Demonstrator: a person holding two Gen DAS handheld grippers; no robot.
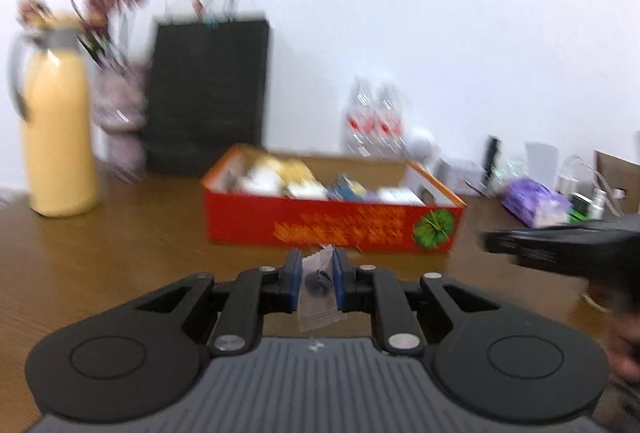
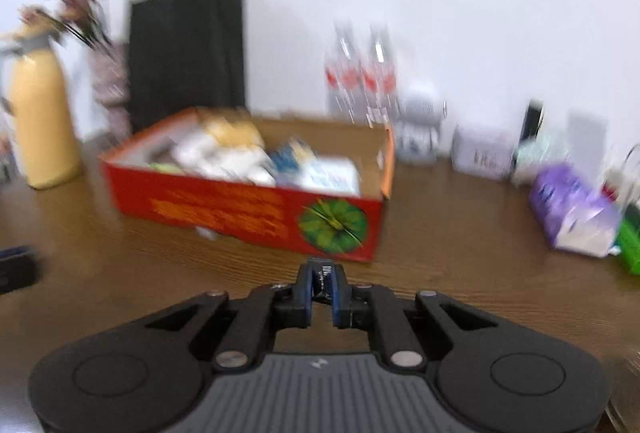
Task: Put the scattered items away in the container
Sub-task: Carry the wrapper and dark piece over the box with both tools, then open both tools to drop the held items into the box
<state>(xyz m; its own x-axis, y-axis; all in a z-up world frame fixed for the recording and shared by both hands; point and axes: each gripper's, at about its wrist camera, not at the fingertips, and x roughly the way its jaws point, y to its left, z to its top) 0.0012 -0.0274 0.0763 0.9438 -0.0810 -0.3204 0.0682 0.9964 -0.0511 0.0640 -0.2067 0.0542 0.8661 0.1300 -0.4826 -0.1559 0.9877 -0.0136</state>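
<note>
A red cardboard box (image 1: 320, 225) with orange print and a green flower holds several packets and stands on the wooden table; it also shows in the right wrist view (image 2: 240, 213). My left gripper (image 1: 316, 265) is shut on a clear plastic sachet (image 1: 318, 285) with something dark inside, just in front of the box. My right gripper (image 2: 323, 275) is shut on a small dark wrapped item (image 2: 323, 283), near the box's right front corner. The right gripper shows in the left wrist view (image 1: 560, 245) at the right.
A yellow jug (image 1: 58, 137), a flower vase (image 1: 120, 121) and a black paper bag (image 1: 208, 93) stand behind the box on the left. Water bottles (image 2: 360, 73), a purple tissue pack (image 2: 572, 209) and small boxes line the back right. Both views are blurred.
</note>
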